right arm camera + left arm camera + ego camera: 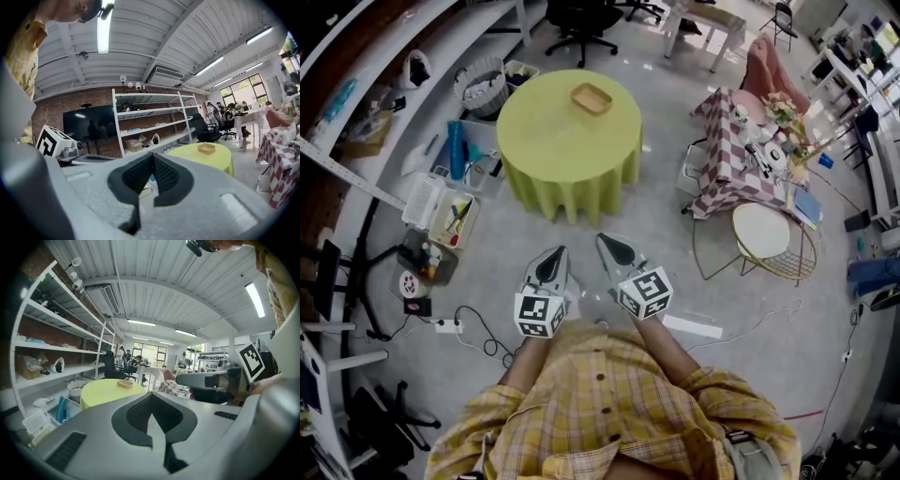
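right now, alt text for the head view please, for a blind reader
From above, a person in a yellow plaid shirt holds the left hand-held gripper and right hand-held gripper side by side over a grey floor, both shut and empty. Ahead stands a round yellow-green table with a small wooden tray on it.
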Demonstrator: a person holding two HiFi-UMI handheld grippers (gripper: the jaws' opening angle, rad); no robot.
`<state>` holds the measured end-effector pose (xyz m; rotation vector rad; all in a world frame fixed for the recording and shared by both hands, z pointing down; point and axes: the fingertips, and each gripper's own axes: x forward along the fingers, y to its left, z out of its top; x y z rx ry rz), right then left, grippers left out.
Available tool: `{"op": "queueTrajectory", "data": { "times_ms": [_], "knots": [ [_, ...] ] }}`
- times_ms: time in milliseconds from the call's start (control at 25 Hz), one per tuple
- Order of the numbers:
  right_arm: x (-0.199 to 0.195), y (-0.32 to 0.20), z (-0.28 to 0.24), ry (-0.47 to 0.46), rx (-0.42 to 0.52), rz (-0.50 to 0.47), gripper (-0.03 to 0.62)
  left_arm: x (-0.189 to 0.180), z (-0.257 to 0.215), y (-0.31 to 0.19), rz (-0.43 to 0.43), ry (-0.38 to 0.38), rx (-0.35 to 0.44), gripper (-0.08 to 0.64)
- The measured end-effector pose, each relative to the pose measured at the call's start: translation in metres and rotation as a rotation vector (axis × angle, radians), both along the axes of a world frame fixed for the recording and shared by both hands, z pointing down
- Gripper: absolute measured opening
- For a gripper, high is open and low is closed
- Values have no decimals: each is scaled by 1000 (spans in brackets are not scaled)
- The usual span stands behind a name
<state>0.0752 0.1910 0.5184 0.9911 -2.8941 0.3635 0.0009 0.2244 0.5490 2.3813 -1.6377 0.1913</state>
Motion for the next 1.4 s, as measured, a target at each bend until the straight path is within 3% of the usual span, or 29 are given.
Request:
{"op": "queueTrajectory", "data": {
  "times_ms": [560,800,1400],
  "knots": [
    [-59,-138,-25,-6,-5,25,-3,-62,-22,-147,42,-6,-15,3],
    [-81,-179,-32,-42,-24,51,-3,-85,-27,-189,75,0,-25,3],
    [-124,-255,-37,-26,-27,123,-3,-127,-26,-270,164,2,-38,3]
  ]
}}
